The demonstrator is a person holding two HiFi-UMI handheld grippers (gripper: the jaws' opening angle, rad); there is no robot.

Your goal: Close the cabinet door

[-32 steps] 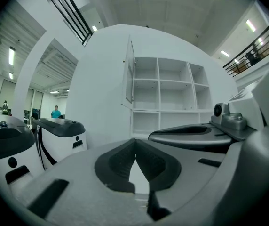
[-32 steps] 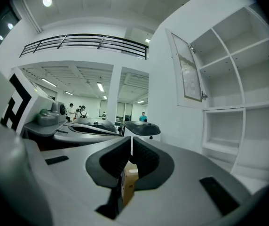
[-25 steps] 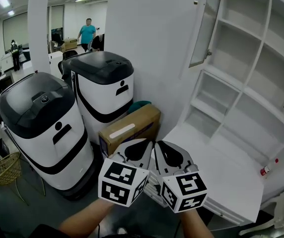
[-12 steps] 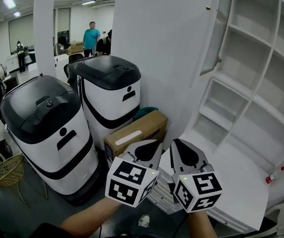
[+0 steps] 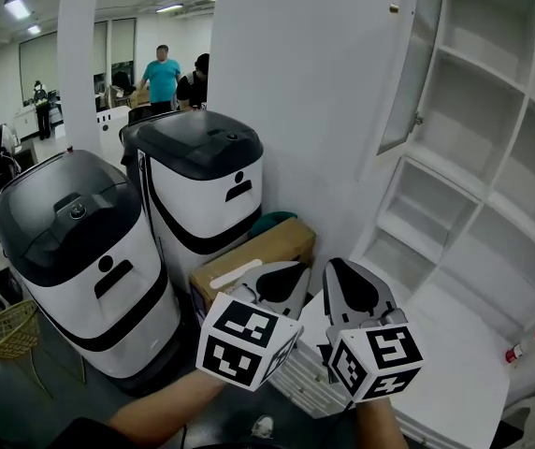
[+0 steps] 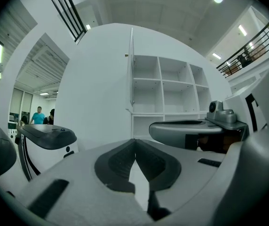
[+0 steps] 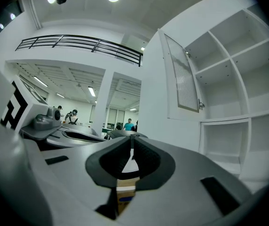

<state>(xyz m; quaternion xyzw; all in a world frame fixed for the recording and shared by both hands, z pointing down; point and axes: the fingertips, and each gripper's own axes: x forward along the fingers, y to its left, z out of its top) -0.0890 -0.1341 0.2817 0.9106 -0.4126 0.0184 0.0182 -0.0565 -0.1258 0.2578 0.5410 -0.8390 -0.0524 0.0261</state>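
Observation:
The white cabinet [image 5: 492,185] with open shelves fills the right of the head view. Its door [image 5: 413,64], a white frame round ribbed glass, stands swung out, with a small handle [image 5: 418,118] at its lower edge. In the right gripper view the door [image 7: 181,76] is up and to the right; in the left gripper view the door [image 6: 131,72] shows edge-on. My left gripper [image 5: 294,271] and right gripper [image 5: 338,267] sit side by side low in the head view, both shut and empty, pointing level and well short of the door.
Two white-and-black bin-shaped machines [image 5: 85,251] [image 5: 202,176] and a cardboard box [image 5: 253,255] stand left of the cabinet. A wicker basket [image 5: 4,330] is on the floor at far left. A red-capped bottle [image 5: 520,349] lies on the cabinet's lower ledge. People [image 5: 163,71] stand far back.
Both grippers, still side by side and shut, have moved forward toward the cabinet and a little up; the cabinet and door look nearer.

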